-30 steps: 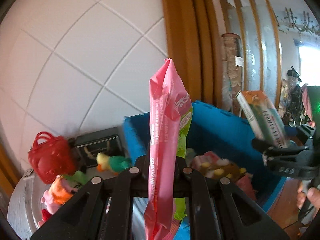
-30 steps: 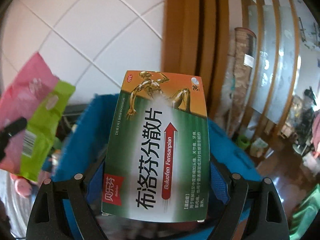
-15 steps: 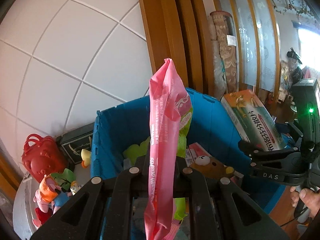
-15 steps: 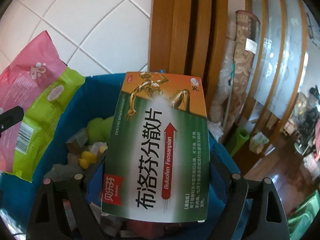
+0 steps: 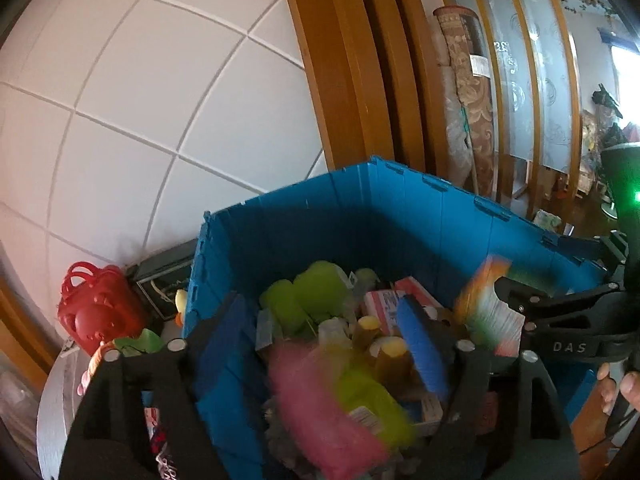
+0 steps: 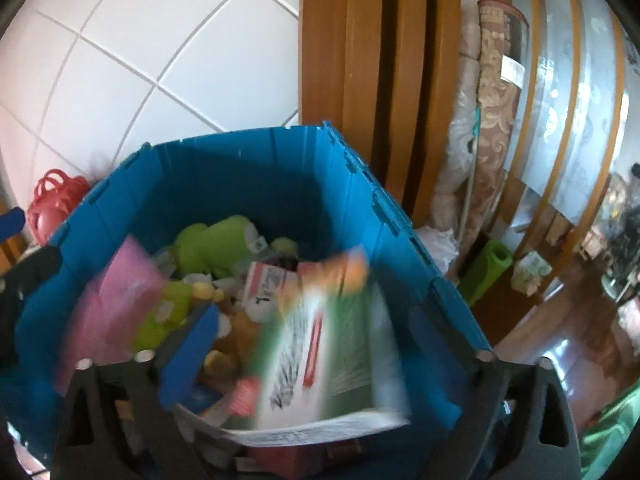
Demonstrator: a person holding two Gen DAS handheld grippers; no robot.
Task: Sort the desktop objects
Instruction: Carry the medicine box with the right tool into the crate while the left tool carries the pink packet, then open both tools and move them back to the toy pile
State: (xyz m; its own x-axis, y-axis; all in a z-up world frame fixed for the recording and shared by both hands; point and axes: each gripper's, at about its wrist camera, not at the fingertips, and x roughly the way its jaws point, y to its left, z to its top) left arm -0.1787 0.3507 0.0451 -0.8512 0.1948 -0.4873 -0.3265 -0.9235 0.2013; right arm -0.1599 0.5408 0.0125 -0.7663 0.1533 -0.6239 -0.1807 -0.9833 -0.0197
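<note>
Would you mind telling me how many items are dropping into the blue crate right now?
2. The pink and green packet falls, blurred, between the open left gripper's jaws; the green medicine box falls between the open right gripper's. Both are over the blue crate. Its other contents lie settled.

1. Crate [image 5: 404,216]: blue.
2. Packet [image 5: 320,408]: pink and lime green.
3. Box [image 6: 332,344]: green and white, orange top, red arrow.
4. Basket [image 5: 100,312]: red.
5. Wall [image 5: 140,100]: white tiles.

White tiled wall [image 5: 152,92], wooden door frame [image 6: 360,60], perhaps frosted glass panels [image 5: 516,80] beyond.
</note>
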